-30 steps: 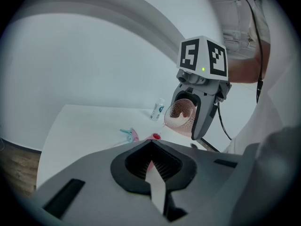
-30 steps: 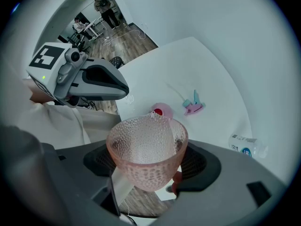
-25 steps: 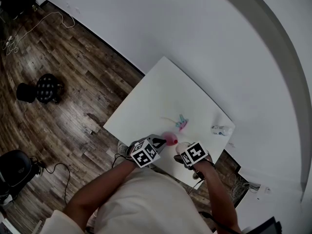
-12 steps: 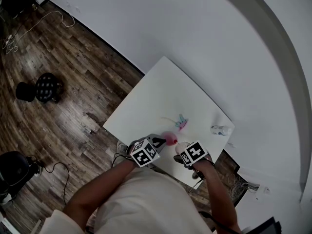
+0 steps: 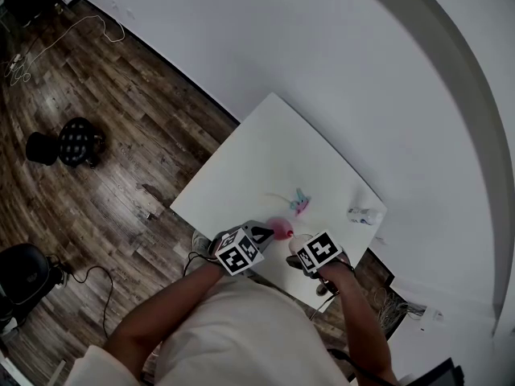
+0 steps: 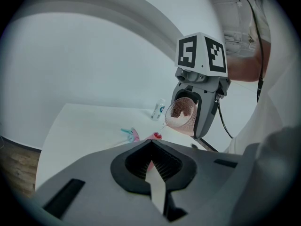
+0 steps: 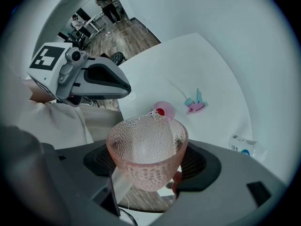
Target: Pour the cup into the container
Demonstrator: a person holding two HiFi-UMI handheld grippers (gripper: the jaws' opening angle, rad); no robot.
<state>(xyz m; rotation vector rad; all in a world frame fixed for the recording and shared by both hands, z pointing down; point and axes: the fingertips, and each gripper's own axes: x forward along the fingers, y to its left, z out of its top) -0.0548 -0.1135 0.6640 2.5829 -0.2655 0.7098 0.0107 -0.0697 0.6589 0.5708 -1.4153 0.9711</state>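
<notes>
My right gripper (image 5: 304, 246) is shut on a pink dimpled glass cup (image 7: 146, 160), its pads on the cup's two sides. In the left gripper view the cup (image 6: 182, 114) is tilted with its mouth toward the camera; I cannot make out what is inside. A small pink container (image 5: 282, 229) with something red in it stands near the table's front edge, just beyond the cup (image 5: 299, 240). My left gripper (image 5: 268, 233) is shut, its tip right beside the container (image 6: 156, 136); I see no contact.
On the white table (image 5: 265, 151) lie a teal and pink clip (image 5: 300, 203) and a small white bottle (image 5: 364, 215) on its side at the right edge. Dark stools (image 5: 76, 143) and cables are on the wooden floor to the left.
</notes>
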